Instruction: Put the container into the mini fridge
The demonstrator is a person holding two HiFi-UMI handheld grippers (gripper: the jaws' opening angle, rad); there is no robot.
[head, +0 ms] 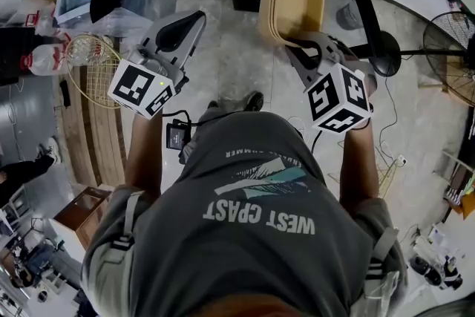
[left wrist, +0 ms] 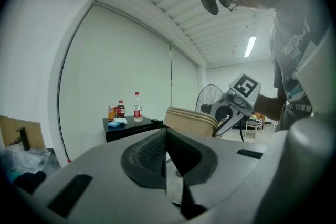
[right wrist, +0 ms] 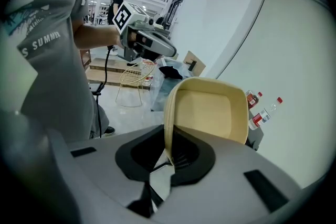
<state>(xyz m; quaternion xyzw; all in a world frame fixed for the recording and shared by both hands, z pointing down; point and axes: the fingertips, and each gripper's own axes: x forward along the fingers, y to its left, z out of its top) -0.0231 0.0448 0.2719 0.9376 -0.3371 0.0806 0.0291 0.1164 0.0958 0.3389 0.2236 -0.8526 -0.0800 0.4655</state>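
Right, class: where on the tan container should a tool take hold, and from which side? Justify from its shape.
Grip the thin rim wall of the tan container, coming over its edge with one jaw inside and one outside. Its body looks too wide to span, but the wall is slim. The right tool holds it so.

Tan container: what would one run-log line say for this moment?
right gripper: shut on tan container wall | left gripper: shut, empty | pose: on edge, in the air
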